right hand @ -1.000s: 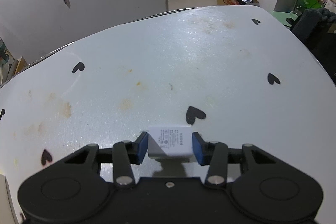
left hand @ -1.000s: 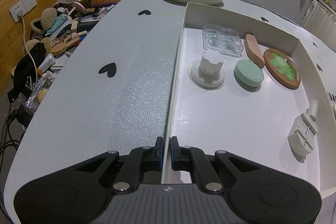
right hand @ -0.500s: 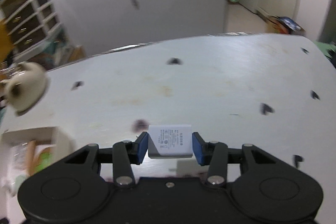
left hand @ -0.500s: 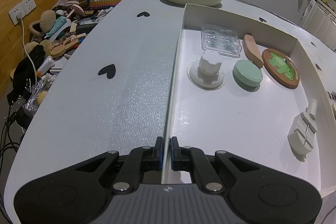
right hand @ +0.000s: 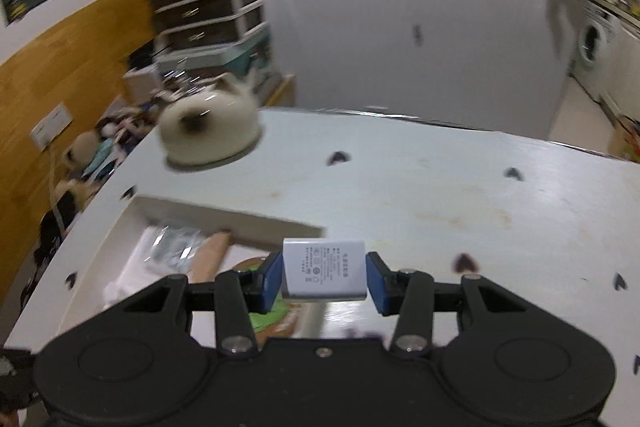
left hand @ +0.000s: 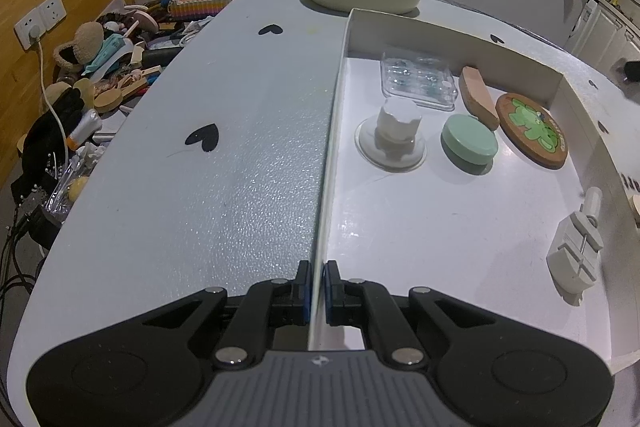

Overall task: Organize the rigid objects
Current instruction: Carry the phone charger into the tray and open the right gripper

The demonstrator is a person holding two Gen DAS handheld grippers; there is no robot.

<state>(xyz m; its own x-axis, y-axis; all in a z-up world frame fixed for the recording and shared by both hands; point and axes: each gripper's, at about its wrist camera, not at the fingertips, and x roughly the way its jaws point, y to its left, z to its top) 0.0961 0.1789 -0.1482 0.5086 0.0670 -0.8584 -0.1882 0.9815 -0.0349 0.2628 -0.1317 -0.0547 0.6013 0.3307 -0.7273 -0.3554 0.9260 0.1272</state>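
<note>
One white charger block [right hand: 324,269] is clamped between the blue pads of the right gripper [right hand: 324,277], carried in the air over the near corner of the white tray [left hand: 516,57]. For a clean placement it is best brought over bare tray floor, clear of the green round case [left hand: 469,141] and the frog coaster [left hand: 532,131], lowered level, and released only once seated. The tray is steadied by the left gripper [left hand: 316,287], whose jaws are closed on its thin side wall. Compared with a second earlier, only bare tabletop [right hand: 440,195] was then seen beyond the block; now the tray and the cat-shaped pot [right hand: 210,131] have come into view.
</note>
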